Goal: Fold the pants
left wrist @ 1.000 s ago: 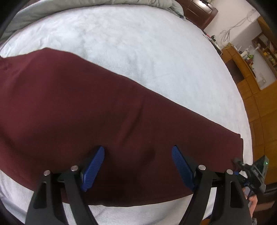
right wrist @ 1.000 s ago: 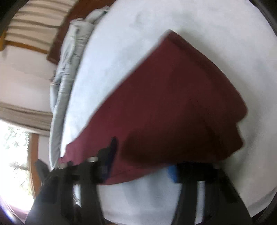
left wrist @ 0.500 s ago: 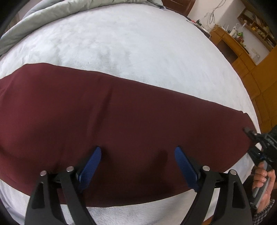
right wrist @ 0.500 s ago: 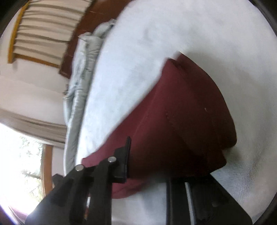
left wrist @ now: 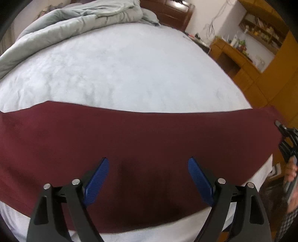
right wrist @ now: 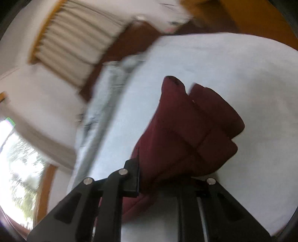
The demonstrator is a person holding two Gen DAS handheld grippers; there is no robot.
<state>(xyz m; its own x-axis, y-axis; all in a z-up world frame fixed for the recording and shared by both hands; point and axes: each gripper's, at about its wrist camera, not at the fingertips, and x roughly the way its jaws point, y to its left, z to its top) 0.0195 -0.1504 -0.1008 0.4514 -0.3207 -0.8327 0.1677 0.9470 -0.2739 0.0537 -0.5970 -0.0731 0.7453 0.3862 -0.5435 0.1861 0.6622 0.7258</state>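
Observation:
Dark red pants (left wrist: 130, 145) lie in a long band across the pale blue bed (left wrist: 130, 70). My left gripper (left wrist: 148, 167) hovers over their near middle, open, its blue pads (left wrist: 97, 179) wide apart with nothing between them. At the right end my right gripper (left wrist: 287, 135) holds the leg end lifted off the bed. In the right wrist view my right gripper (right wrist: 160, 178) is shut on the pants (right wrist: 186, 134), which hang away from the jaws in folds over the bed (right wrist: 232, 74).
A grey duvet (left wrist: 78, 20) is bunched along the far side of the bed. A wooden headboard (left wrist: 167, 13), a wooden desk and shelves (left wrist: 242, 50) stand at the right. A person's hand (left wrist: 290, 173) holds the right gripper. A curtained window (right wrist: 22, 167) is at left.
My right gripper closed on the leg end and lifted it off the bed, so the cloth now hangs in folds. The left gripper pulled back and up, still open.

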